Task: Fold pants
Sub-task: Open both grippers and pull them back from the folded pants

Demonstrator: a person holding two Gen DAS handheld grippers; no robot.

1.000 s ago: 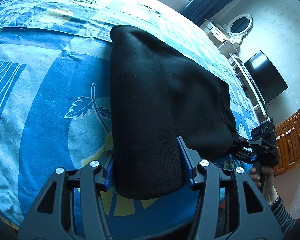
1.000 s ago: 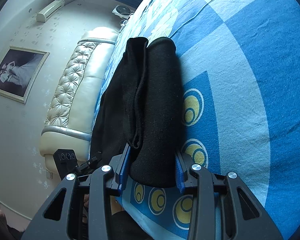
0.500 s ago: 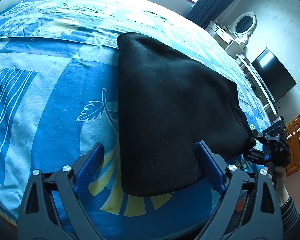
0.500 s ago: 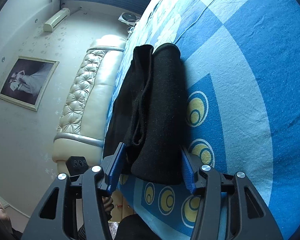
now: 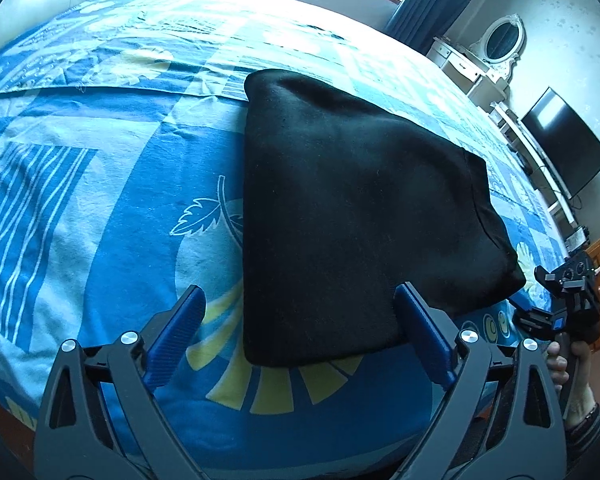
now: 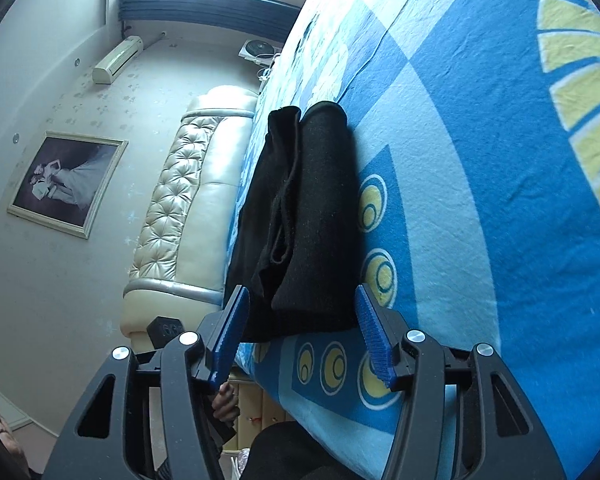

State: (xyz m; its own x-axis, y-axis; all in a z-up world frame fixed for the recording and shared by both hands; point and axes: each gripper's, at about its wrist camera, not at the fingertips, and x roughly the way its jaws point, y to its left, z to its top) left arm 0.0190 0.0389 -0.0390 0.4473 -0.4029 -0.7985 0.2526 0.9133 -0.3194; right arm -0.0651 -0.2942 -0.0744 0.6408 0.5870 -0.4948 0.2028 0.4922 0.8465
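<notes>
Black knit fabric pants (image 5: 340, 216), folded into a thick soft bundle on blue patterned bedsheet (image 5: 100, 200): light, limp, best pinched at layered edges; left gripper (image 5: 300, 336) and right gripper (image 6: 300, 332) both spread, holding nothing.

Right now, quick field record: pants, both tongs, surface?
pants: black pants, folded into a compact stack, layered edges showing in the right wrist view
left tongs: left tongs open, straddling the near edge, not gripping
right tongs: right tongs open, fingers either side of the stack's end
surface: blue patterned bedsheet
</notes>
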